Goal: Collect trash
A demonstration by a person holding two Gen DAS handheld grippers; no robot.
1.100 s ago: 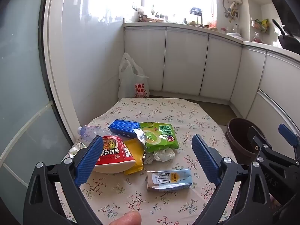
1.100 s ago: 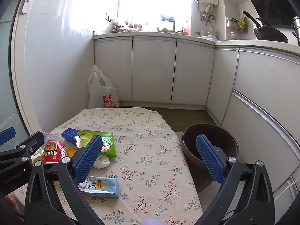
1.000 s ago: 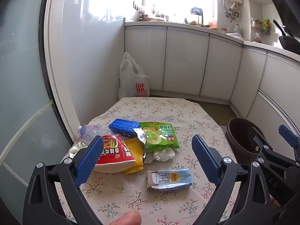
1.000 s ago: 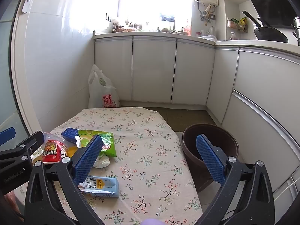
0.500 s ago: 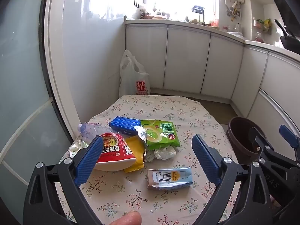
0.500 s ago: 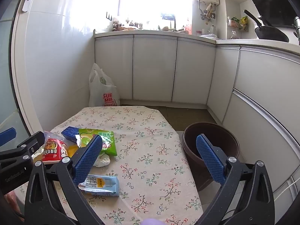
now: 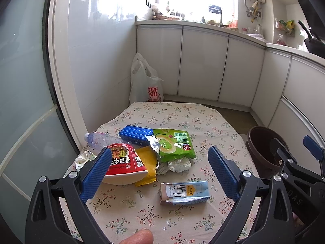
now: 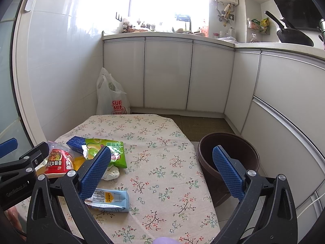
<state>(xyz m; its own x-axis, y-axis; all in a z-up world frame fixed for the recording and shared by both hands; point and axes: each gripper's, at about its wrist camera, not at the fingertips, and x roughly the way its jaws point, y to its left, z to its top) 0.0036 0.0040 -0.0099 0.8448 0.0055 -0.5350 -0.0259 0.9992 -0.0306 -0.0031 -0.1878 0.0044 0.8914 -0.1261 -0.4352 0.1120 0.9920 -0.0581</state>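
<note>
1. The left gripper (image 7: 159, 173) hovered over the near part of a table (image 7: 182, 118) covered in a floral cloth, its blue-padded jaws spread wide and holding nothing.
2. The right gripper (image 8: 162, 170) hung over the table's right edge, jaws likewise spread wide and empty.
3. The trash lay in a loose cluster on the left half of the table. A red instant-noodle cup (image 7: 124, 163) lay on its side, with a yellow wrapper (image 7: 147, 163) touching its right side.
4. A clear plastic bottle (image 7: 99, 140) lay on its side behind the cup, near the table's left edge.
5. A blue box (image 7: 136, 133) sat beside a green snack bag (image 7: 174, 144), which overlapped the box's right end.
6. A crumpled white tissue (image 7: 178, 164) rested against the green bag's near edge.
7. A light-blue milk carton (image 7: 183, 192) lay flat, apart from the cluster and nearest the left gripper.
8. A dark brown bin (image 8: 229, 158) stood on the floor just beside the table's right edge.
9. A white shopping bag (image 8: 111, 99) stood on the floor against the wall beyond the table.
</note>
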